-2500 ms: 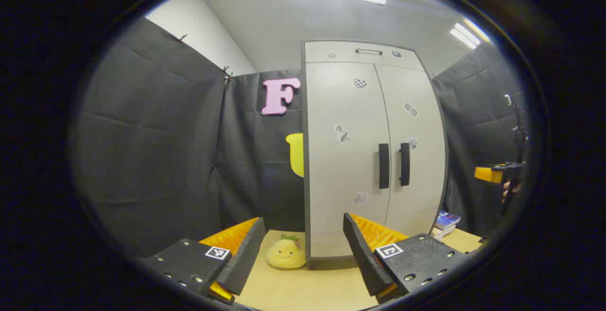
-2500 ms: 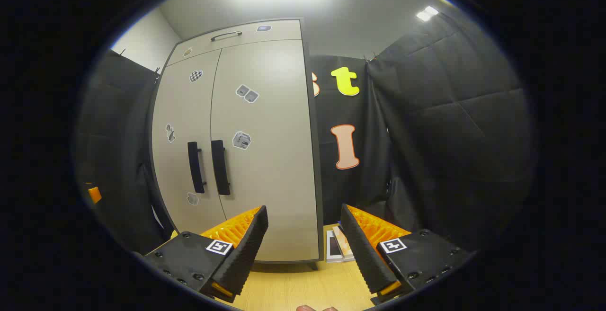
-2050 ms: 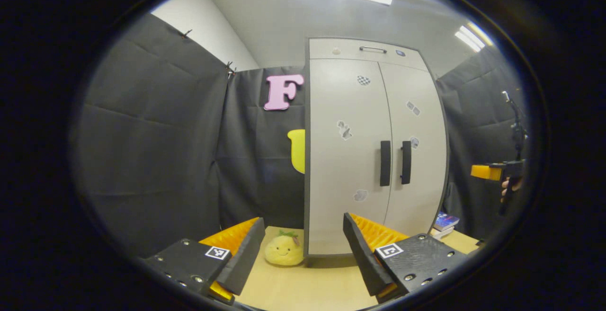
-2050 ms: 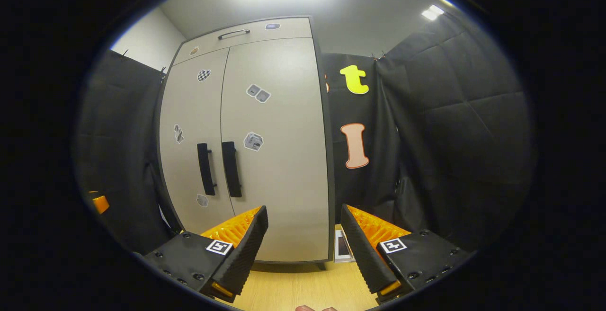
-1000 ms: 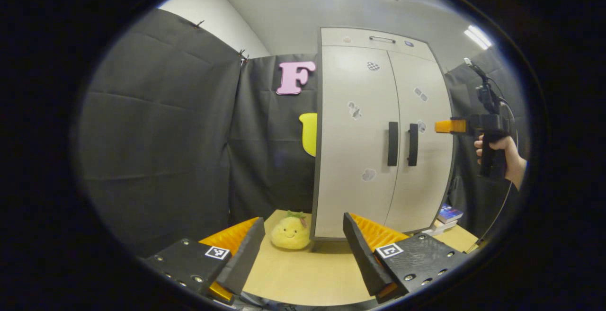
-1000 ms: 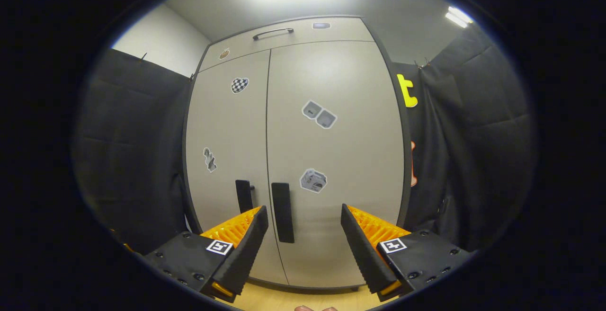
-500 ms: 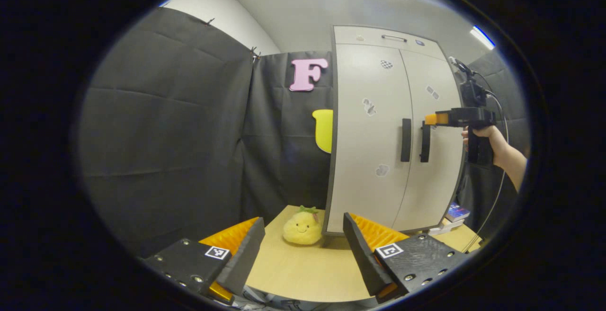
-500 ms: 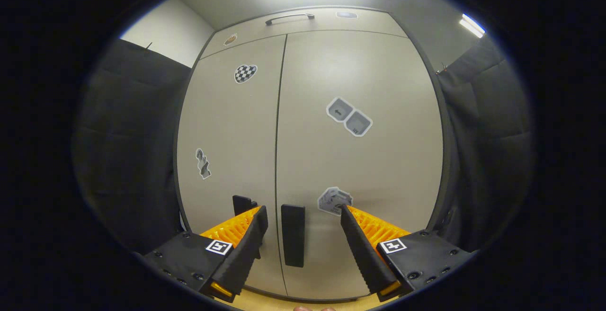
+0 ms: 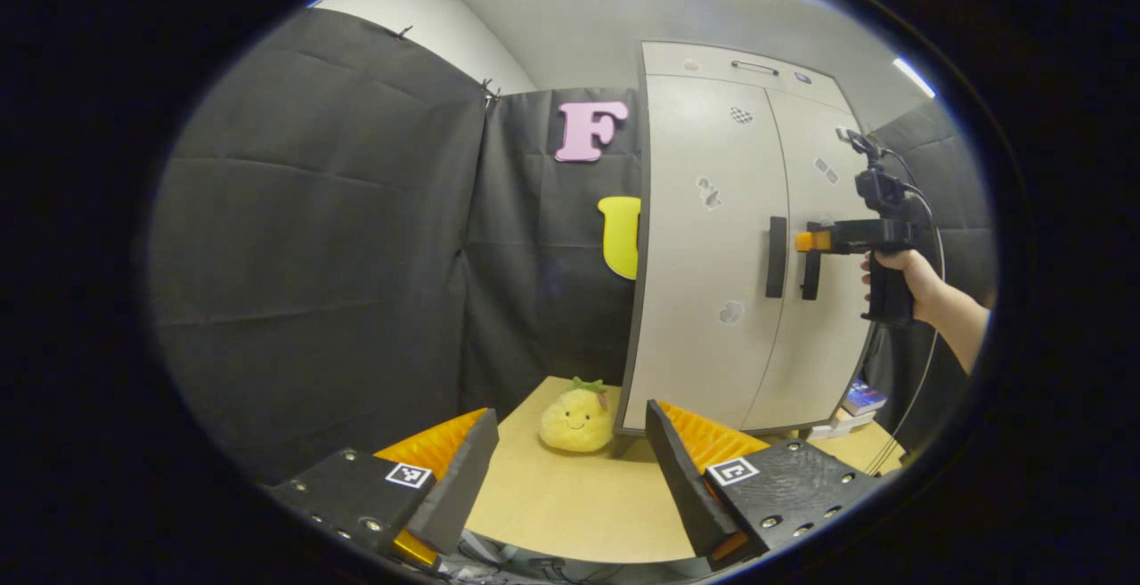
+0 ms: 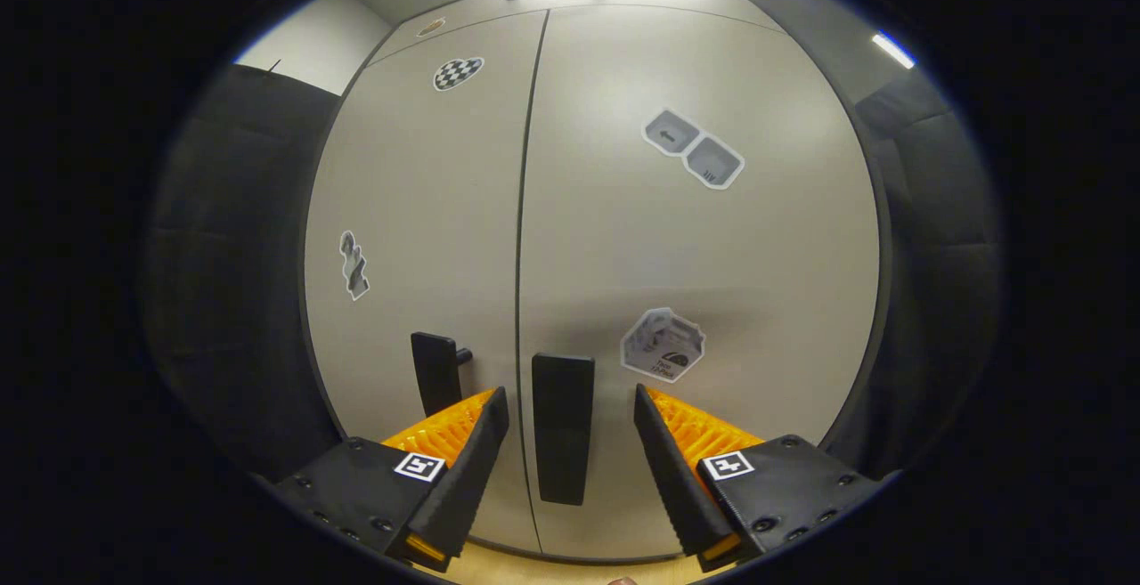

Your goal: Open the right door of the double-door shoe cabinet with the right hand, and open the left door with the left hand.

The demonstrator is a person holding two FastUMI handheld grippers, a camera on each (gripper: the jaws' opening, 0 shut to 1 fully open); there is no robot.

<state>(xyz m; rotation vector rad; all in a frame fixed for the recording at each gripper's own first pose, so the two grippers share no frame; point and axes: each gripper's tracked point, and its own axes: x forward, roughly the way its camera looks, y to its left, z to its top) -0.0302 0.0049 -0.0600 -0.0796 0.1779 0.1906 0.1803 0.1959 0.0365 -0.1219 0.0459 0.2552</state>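
right hand-held gripper (image 10: 563,451) open, straddling the right handle (image 10: 563,425); rigid bar, likely light hinged door (image 10: 704,238). left hand-held gripper (image 9: 570,469) open, idle.

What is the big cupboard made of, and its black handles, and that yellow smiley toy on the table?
The cabinet doors look like smooth matte board, perhaps laminated wood: flat, pale, softly reflecting the light. The handles look like matte black plastic or painted metal; I can't tell which. The yellow toy looks like soft, fuzzy plush.
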